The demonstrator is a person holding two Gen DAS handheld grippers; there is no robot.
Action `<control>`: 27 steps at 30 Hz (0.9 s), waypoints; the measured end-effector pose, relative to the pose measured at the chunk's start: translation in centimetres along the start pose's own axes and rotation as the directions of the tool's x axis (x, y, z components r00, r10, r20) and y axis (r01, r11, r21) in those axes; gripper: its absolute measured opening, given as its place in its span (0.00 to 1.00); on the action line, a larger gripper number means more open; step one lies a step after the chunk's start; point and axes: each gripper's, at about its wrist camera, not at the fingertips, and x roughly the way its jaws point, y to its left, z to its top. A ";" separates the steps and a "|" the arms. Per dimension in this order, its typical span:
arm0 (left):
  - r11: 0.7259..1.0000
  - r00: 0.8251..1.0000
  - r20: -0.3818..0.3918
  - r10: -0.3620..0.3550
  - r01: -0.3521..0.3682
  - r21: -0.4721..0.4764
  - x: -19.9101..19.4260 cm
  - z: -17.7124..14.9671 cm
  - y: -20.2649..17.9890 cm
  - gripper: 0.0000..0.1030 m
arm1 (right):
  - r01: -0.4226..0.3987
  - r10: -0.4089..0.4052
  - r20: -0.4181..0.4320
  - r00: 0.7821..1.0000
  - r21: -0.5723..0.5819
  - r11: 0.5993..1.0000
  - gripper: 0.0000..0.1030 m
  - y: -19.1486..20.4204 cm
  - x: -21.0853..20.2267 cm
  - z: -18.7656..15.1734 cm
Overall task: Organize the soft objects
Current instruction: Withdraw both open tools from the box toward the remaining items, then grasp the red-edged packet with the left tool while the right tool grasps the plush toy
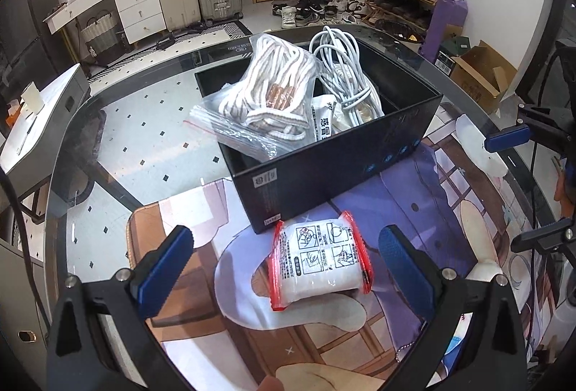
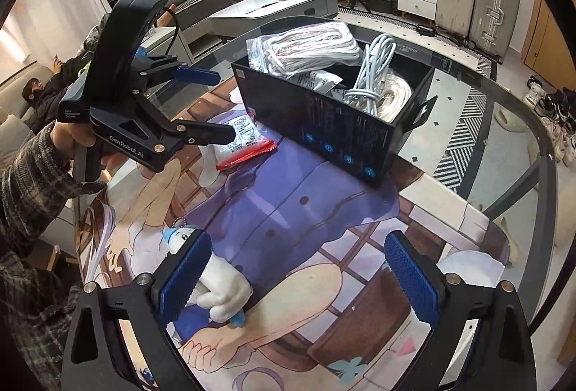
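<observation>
- While both grippers hang above the table, neither holds anything.
- The left gripper (image 1: pixel 288 268) has its blue-padded jaws spread wide, one on each side of a white packet (image 1: pixel 322 259) with red sealed edges; no pad touches it.
- The packet lies flat on the printed mat (image 1: pixel 414 196), just near of the black box (image 1: pixel 324 160) and close to its near corner.
- In the right wrist view the left gripper (image 2: pixel 225 105) shows from the side, held in a hand (image 2: pixel 77 135) with a plaid sleeve, its lower finger over the packet (image 2: pixel 244 139).
- The right gripper (image 2: pixel 298 272) is likewise wide open and empty, above the near part of the mat.
- A small plush toy (image 2: pixel 212 279), white with blue parts and a bead chain, lies on the mat at the near left, partly behind the right gripper's left pad (image 2: pixel 183 276). Contact with that pad cannot be told.
- The box stands open on the glass table (image 1: pixel 126 146), far of the mat's middle, its near side resting on the mat.
- Inside, on the left, a clear bag of white rope (image 1: pixel 277 92) leans over the box's left rim.
- On the right lies a coiled white cable (image 1: pixel 345 74), with a small printed sachet (image 1: pixel 324 119) between the two.
- A further coil of pale cord (image 2: pixel 397 96) lies at the right end of the box.
</observation>
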 end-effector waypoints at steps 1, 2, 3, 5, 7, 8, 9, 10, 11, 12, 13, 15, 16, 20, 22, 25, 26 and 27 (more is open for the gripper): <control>1.000 1.000 -0.002 0.000 0.000 0.000 0.1 -0.1 -0.1 1.00 | -0.005 0.005 -0.001 1.000 -0.005 1.000 0.95 0.2 0.1 -0.1; 1.000 1.000 -0.005 -0.001 0.001 0.001 0.2 -0.1 -0.2 1.00 | -0.012 0.012 -0.004 1.000 -0.008 1.000 0.95 0.3 0.2 -0.2; 1.000 1.000 -0.007 -0.001 0.001 0.000 0.3 -0.2 -0.2 1.00 | -0.021 0.021 -0.007 1.000 -0.013 1.000 0.95 0.5 0.4 -0.4; 1.000 1.000 -0.011 -0.004 0.004 -0.001 0.5 -0.3 -0.3 1.00 | -0.033 0.033 -0.014 0.999 -0.023 0.999 0.95 0.8 0.6 -0.6; 1.000 1.000 -0.016 -0.009 0.009 -0.004 0.8 -0.5 -0.4 1.00 | -0.059 0.058 -0.034 0.998 -0.038 0.998 0.95 1.3 1.0 -0.8; 1.000 1.000 -0.020 -0.011 0.011 -0.004 1.0 -0.5 -0.5 1.00 | -0.076 0.074 -0.046 0.996 -0.046 0.996 0.95 1.6 1.2 -1.0; 1.000 1.000 -0.024 -0.012 0.012 -0.004 1.1 -0.6 -0.6 1.00 | -0.086 0.083 -0.058 0.995 -0.056 0.995 0.95 1.8 1.4 -1.2; 1.000 1.000 -0.027 -0.014 0.014 -0.003 1.3 -0.7 -0.7 1.00 | -0.089 0.084 -0.070 0.994 -0.067 0.994 0.95 2.0 1.6 -1.3; 1.000 0.999 -0.031 -0.014 0.014 -0.001 1.5 -0.8 -0.7 1.00 | -0.090 0.084 -0.079 0.993 -0.078 0.993 0.95 2.3 1.8 -1.5; 1.000 0.999 -0.034 -0.014 0.014 0.000 1.6 -0.9 -0.7 1.00 | -0.095 0.088 -0.087 0.992 -0.086 0.992 0.95 2.5 2.0 -1.7; 1.000 0.999 -0.038 -0.016 0.016 -0.001 1.8 -1.0 -0.7 1.00 | -0.102 0.093 -0.092 0.991 -0.088 0.991 0.95 2.6 2.1 -1.8; 1.000 0.999 -0.044 -0.020 0.019 -0.005 2.1 -1.1 -0.8 1.00 | -0.113 0.104 -0.101 0.989 -0.089 0.990 0.95 2.9 2.3 -2.0; 1.000 0.999 -0.047 -0.020 0.020 -0.007 2.3 -1.2 -0.8 1.00 | -0.116 0.106 -0.106 0.989 -0.091 0.989 0.95 2.9 2.4 -2.1; 1.000 0.998 -0.062 -0.020 0.019 -0.011 3.1 -1.4 -1.0 1.00 | -0.113 0.100 -0.123 0.987 -0.107 0.988 0.95 3.5 3.1 -2.3; 1.000 0.998 -0.069 -0.012 0.011 -0.012 3.4 -1.5 -1.1 1.00 | -0.111 0.096 -0.127 0.987 -0.119 0.987 0.95 3.9 3.4 -2.3; 1.000 0.998 -0.070 0.000 -0.001 -0.016 3.7 -1.8 -1.0 1.00 | -0.100 0.081 -0.131 0.988 -0.143 0.985 0.95 4.7 3.9 -2.3; 1.000 0.998 -0.070 0.005 -0.006 -0.017 3.7 -1.8 -1.0 1.00 | -0.097 0.077 -0.132 0.988 -0.153 0.983 0.95 4.9 4.1 -2.2; 1.000 0.998 -0.069 0.007 -0.009 -0.017 3.7 -1.8 -0.9 1.00 | -0.095 0.074 -0.133 0.988 -0.163 0.982 0.95 5.1 4.3 -2.2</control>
